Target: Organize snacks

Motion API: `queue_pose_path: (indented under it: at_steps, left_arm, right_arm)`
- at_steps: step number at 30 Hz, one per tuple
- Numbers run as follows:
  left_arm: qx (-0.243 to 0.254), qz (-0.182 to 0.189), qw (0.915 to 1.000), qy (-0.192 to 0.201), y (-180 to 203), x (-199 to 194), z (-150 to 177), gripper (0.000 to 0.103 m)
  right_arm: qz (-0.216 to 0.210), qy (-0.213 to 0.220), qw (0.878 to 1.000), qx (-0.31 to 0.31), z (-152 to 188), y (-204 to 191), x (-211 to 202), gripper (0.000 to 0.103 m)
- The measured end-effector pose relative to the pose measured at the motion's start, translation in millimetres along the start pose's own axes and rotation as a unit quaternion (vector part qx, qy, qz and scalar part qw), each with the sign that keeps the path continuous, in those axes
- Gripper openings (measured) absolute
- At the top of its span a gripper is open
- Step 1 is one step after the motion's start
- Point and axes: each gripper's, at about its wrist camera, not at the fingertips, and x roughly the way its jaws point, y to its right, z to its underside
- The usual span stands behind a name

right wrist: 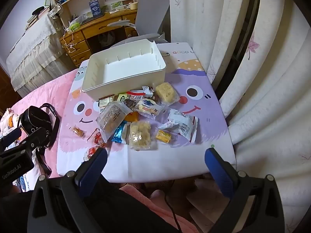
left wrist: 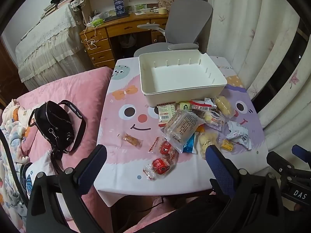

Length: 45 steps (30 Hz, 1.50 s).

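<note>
An empty white bin (left wrist: 182, 95) stands at the far side of the cartoon tablecloth (left wrist: 126, 120). In front of it lies a pile of wrapped snacks: a clear biscuit packet (left wrist: 182, 126), a blue packet (left wrist: 189, 144), a white packet (left wrist: 238, 134) and two red ones (left wrist: 163, 165). A small brown snack (left wrist: 132, 139) lies apart to the left. My left gripper (left wrist: 156, 148) hangs open above the table's near edge, holding nothing. My right gripper (right wrist: 155, 150) is open too, just short of a pale crisp packet (right wrist: 141, 135) and a small yellow packet (right wrist: 164, 136). The bin (right wrist: 124, 89) shows empty here as well.
A black handbag (left wrist: 54, 126) lies on the pink bed cover (left wrist: 77, 97) left of the table. A grey chair (left wrist: 186, 19) and a wooden desk (left wrist: 120, 29) stand behind the bin. White curtains (left wrist: 252, 38) hang close along the right edge.
</note>
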Motion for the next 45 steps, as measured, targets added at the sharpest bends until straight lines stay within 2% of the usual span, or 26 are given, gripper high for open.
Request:
queue_pose_path:
  at_steps: [45]
  left_arm:
    - [0.001, -0.001, 1.0, 0.001, 0.1, 0.0, 0.0, 0.101]
  right_arm:
    - [0.001, 0.002, 1.0, 0.0, 0.6, 3.1, -1.5, 0.101]
